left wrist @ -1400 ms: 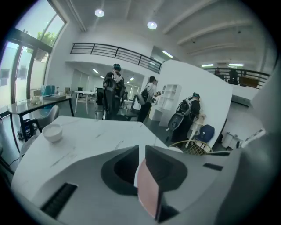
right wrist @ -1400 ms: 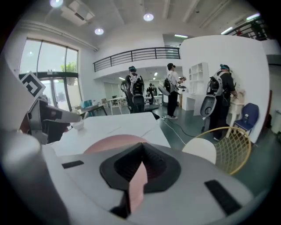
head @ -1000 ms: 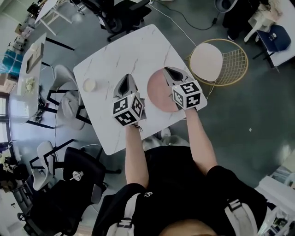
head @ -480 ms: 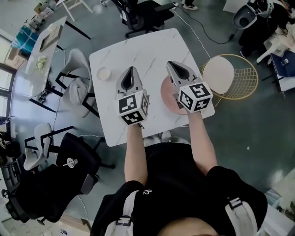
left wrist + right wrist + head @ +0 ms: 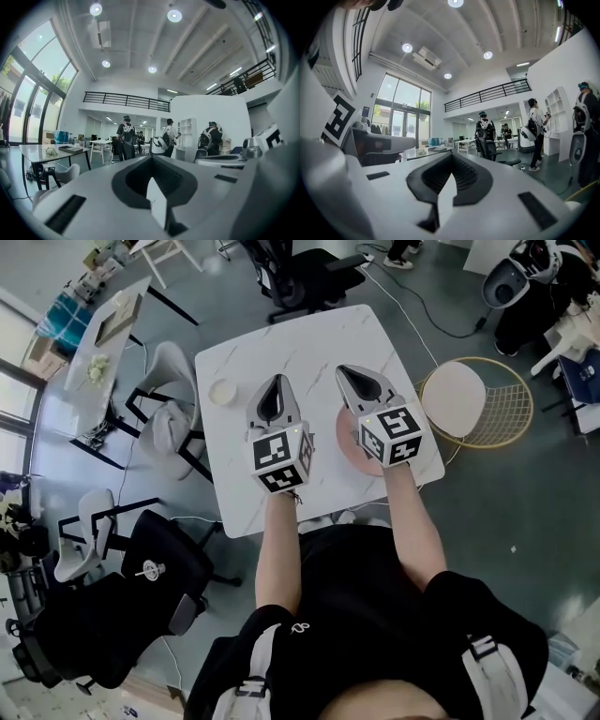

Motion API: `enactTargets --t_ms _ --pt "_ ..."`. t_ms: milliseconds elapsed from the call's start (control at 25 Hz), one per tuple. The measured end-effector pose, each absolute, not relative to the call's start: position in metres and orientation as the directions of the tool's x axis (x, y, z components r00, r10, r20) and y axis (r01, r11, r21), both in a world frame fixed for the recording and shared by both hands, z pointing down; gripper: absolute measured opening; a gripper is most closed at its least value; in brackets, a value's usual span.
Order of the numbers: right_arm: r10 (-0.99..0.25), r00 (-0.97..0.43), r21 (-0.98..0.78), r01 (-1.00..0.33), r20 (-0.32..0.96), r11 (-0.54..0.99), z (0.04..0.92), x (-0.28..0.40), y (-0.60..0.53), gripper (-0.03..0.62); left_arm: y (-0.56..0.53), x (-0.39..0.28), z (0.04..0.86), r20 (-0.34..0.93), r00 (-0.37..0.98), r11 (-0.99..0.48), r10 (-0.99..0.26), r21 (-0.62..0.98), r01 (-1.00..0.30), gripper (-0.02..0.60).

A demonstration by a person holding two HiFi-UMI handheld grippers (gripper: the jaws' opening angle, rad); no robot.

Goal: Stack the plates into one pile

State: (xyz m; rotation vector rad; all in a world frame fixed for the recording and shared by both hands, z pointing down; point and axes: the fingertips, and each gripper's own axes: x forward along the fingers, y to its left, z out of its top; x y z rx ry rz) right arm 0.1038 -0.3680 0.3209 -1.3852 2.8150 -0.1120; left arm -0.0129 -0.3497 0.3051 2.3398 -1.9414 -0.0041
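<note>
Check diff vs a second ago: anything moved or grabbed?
Right claw now hides more of the pink plate; the head view itself shifted too. Nothing grabbed or released. Same: left claw and right claw shut, empty, over the marble table; small white dish untouched.

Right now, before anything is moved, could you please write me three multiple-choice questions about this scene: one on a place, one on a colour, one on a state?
1. Where does the pink plate lie?
A. on the floor
B. on the table, partly under the right gripper
C. on a shelf

2. What colour is the small dish at the table's far left part?
A. whitish
B. blue
C. black

3. How do the jaws of the left gripper stand?
A. wide open
B. shut on a plate
C. shut, with nothing between them

Answers:
1 B: the head view shows its pink edge on the marble top beside the right gripper.
2 A: it looks pale cream against the white top.
3 C: the left gripper view shows the jaws together and empty.
</note>
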Motion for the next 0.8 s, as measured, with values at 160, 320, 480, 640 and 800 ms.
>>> enactTargets --t_ms 160,320,480,640,800 --pt "-0.79 -0.612 -0.055 -0.79 0.027 0.611 0.323 0.102 -0.367 0.006 -0.351 -0.013 0.308 0.065 0.173 -0.168 -0.983 0.077 -0.983 0.017" --pt "-0.803 -0.596 -0.059 -0.803 0.029 0.594 0.323 0.115 -0.372 0.006 -0.354 -0.01 0.307 0.061 0.165 -0.161 -0.984 0.067 -0.985 0.015" --pt "-0.817 -0.576 -0.058 -0.817 0.024 0.574 0.321 0.126 -0.375 0.006 -0.355 -0.007 0.311 0.075 0.178 -0.172 -0.981 0.08 -0.982 0.015" --pt "-0.818 -0.576 -0.049 -0.817 0.019 0.574 0.319 0.128 -0.377 0.006 -0.355 -0.005 0.317 0.087 0.178 -0.171 -0.98 0.08 -0.982 0.015" --pt "-0.823 -0.569 -0.035 -0.822 0.01 0.568 0.314 0.134 -0.381 0.006 -0.356 -0.002 0.317 0.089 0.178 -0.175 -0.98 0.041 -0.984 0.015"
